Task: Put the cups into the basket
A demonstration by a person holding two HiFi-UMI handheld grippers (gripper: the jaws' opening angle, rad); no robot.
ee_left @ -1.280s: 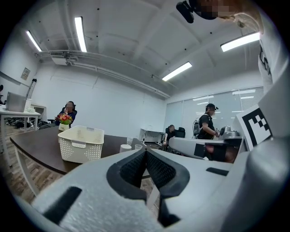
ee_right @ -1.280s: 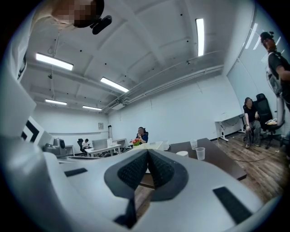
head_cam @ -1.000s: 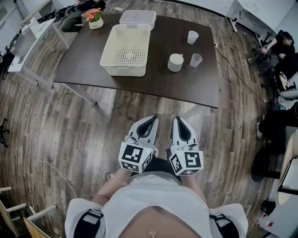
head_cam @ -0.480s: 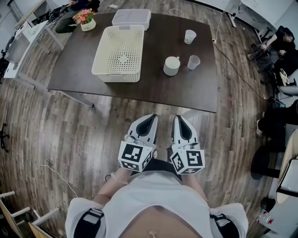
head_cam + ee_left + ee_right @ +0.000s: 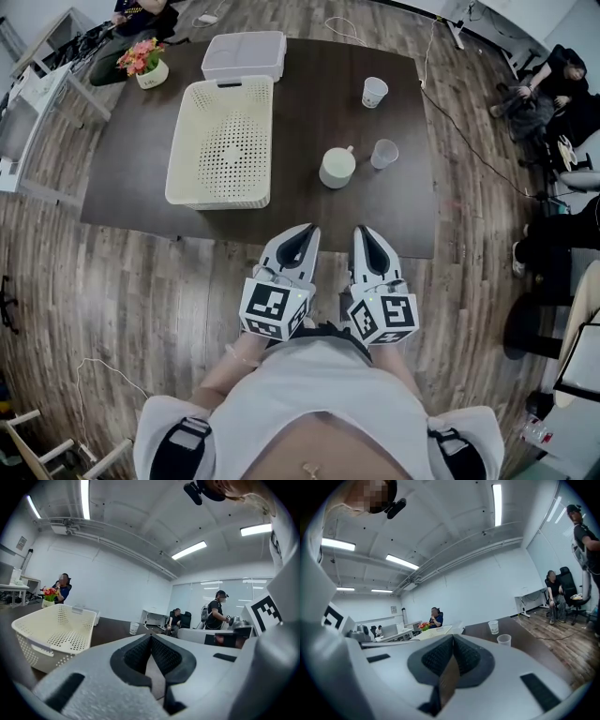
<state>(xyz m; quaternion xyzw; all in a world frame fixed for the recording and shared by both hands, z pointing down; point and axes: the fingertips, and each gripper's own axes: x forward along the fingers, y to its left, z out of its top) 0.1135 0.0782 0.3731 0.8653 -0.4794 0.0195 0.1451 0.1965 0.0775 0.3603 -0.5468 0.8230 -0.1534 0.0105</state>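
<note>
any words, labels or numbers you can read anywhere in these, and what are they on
None can be read.
Paper cup: faint marks on its side, too small to read.
Wall sign: too small and blurred to read.

The table sits closer in the head view than a second ago. Its near edge now meets the tips of the left gripper and right gripper, and the basket lies further toward ten o'clock of them.
</note>
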